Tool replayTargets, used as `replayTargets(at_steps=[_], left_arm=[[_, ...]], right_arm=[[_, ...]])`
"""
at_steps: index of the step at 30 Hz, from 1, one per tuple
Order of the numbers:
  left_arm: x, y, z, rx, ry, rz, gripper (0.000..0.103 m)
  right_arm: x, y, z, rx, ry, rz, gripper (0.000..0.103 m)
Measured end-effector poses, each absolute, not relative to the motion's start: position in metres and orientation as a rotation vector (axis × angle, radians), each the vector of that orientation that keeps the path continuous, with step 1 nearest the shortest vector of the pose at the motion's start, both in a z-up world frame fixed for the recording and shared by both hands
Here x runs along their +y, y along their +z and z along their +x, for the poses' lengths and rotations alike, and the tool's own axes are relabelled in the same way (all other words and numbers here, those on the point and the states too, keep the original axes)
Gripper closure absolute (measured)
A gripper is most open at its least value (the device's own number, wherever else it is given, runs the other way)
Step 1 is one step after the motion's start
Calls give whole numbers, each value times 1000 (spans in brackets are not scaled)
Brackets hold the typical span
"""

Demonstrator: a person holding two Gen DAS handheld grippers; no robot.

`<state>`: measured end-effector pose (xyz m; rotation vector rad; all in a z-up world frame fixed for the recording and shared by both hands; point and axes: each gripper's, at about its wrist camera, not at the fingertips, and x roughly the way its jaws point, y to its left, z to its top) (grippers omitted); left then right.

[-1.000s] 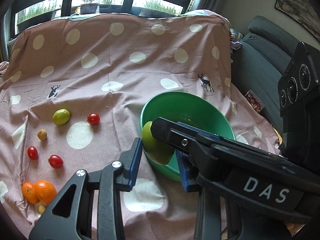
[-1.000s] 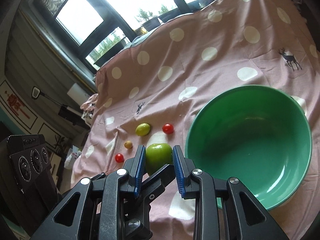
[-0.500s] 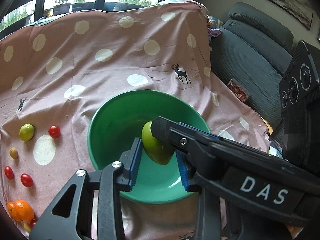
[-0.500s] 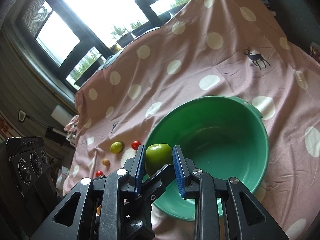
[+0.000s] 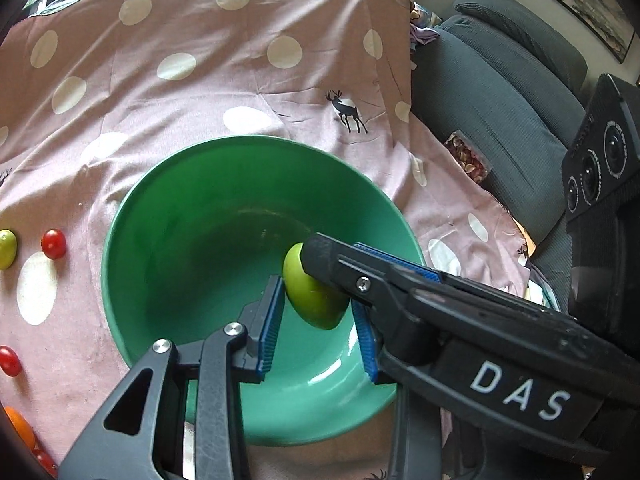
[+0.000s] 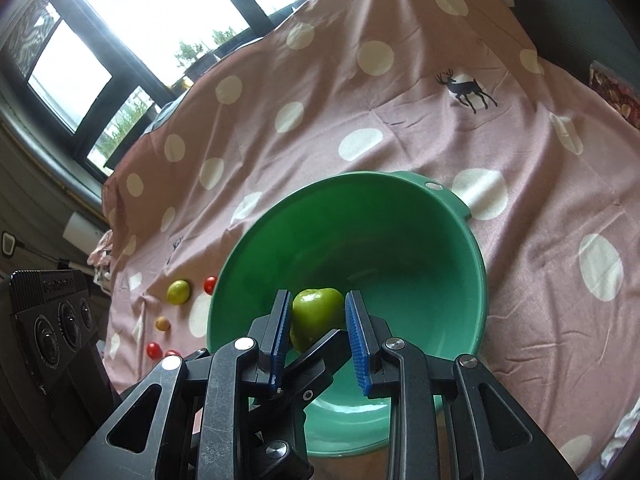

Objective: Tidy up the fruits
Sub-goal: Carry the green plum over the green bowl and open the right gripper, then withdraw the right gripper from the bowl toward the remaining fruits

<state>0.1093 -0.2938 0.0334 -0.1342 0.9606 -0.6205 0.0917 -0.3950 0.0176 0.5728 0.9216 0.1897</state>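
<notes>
As the green apple (image 6: 316,312) comes in over the green bowl (image 6: 476,264), the right gripper (image 6: 318,300) has it clamped between its blue pads, the jaws drawn in tight on either side of the fruit. A second ago the same apple hung above the pink spotted cloth (image 6: 400,92), just outside the bowl's near rim. Now it sits low within the bowl's mouth, above the bare green floor and not yet resting on it.

The left gripper (image 5: 316,300) crosses the right one at the same spot. The apple lies between its pads too, the near pad touching or all but touching the skin. Its far pad is partly hidden behind the right gripper, so whether the left one presses on the fruit cannot be told.

Out on the cloth to the bowl's left, a yellow-green fruit (image 6: 178,291), several small red tomatoes (image 6: 210,285), a tiny yellow fruit (image 6: 163,323) and an orange (image 5: 18,428) wait to be gathered.

The carry looks all but over: what remains for this piece is a short lowering and a release. The bowl holds nothing else, so the sorting appears to be at its start.
</notes>
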Motion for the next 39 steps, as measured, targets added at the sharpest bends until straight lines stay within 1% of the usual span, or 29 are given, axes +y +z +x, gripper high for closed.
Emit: replayTargets(at_steps=[19, 21, 22, 23, 24, 25, 27, 28, 30, 32, 35, 39], left_arm=[[-291, 18, 114, 1034, -591, -140, 69], [-286, 22, 110, 1016, -585, -145, 68], [-282, 26, 107, 999, -579, -143, 67], [-277, 30, 104, 979, -572, -143, 61], [-271, 34, 100, 960, -561, -148, 54], [-263, 39, 96, 936, -552, -160, 50], [-244, 47, 87, 897, -538, -189, 37], [-235, 52, 83, 881, -525, -204, 35], [-211, 60, 72, 839, -503, -246, 24], [-186, 66, 60, 804, -472, -281, 21], [-143, 69, 40, 765, -371, -313, 17], [-87, 63, 20, 749, -213, -346, 15]], right_arm=[[-388, 3, 102, 1019, 154, 523, 73], [-387, 4, 101, 1015, 144, 517, 70], [-386, 5, 100, 1010, 133, 513, 64], [-386, 7, 100, 1000, 123, 506, 56], [-386, 9, 98, 983, 118, 501, 53], [-386, 12, 97, 964, 117, 499, 49], [-387, 18, 94, 926, 120, 495, 45], [-387, 21, 92, 910, 121, 494, 43], [-387, 26, 90, 882, 118, 495, 41], [-385, 29, 88, 856, 117, 496, 38], [-380, 34, 87, 841, 122, 489, 37], [-367, 40, 86, 814, 142, 468, 36]])
